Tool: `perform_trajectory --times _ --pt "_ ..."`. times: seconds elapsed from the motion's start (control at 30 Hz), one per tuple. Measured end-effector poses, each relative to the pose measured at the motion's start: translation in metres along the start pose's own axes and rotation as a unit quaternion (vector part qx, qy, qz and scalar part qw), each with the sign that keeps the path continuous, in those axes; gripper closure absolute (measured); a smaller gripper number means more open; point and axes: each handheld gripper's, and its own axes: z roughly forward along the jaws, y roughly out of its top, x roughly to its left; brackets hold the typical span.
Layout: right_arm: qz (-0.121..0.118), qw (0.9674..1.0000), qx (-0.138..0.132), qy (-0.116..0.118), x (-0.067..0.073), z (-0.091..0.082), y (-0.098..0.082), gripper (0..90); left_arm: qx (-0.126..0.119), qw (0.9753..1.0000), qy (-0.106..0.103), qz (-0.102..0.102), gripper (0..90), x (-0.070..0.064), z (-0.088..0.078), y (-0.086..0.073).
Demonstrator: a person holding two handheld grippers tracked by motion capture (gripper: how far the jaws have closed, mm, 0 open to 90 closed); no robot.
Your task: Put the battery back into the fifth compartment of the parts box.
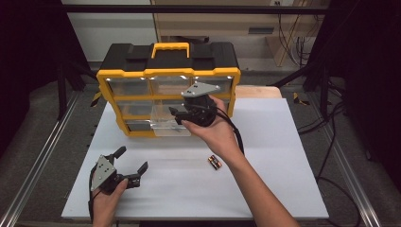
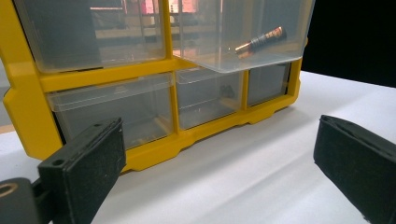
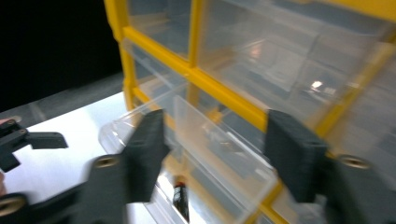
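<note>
The battery (image 2: pixel 261 40) lay inside the clear drawer (image 1: pixel 166 118), and that drawer stuck out from the middle of the yellow box (image 1: pixel 168 90). In the right gripper view we saw the battery as a dark little stick at the bottom of the drawer, a bit blurry, so we could not be sure how it lay.

Our right gripper (image 1: pixel 178 114) hung just over the open drawer. Its jaws stood apart with nothing squeezed between them. We think the battery had been dropped in, so this step looked almost done.

Two more batteries (image 1: pixel 215 162) sat side by side on the white table (image 1: pixel 283 189), near our right arm and well apart from the box. So there was more to put away.

Our left gripper (image 1: pixel 130 164) rested low on the table, near the front edge, with its jaws spread wide and holding nothing. It pointed at the box but did not touch it.

For the next move, we guessed the right gripper should lift away from the drawer without bumping its thin front wall. Then it should go down to the two batteries and pinch one across its middle. The drawer should stay open until they are all in.
</note>
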Motion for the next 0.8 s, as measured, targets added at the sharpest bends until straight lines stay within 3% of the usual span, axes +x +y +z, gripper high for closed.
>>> perform_trajectory --times 0.2,0.4,0.8 --pt "0.007 0.9993 -0.017 -0.032 -0.008 -0.030 -0.012 18.7 0.000 1.0000 0.002 0.001 2.2 0.000 0.000 0.000" --pt "0.021 0.9985 -0.004 -0.051 -0.019 -0.051 -0.034 14.4 0.002 1.0000 0.001 0.005 2.2 -0.002 0.000 0.000" --pt "0.054 0.9962 0.042 -0.055 -0.031 -0.054 -0.085 10.1 0.001 1.0000 0.001 0.003 2.1 -0.001 0.000 0.000"
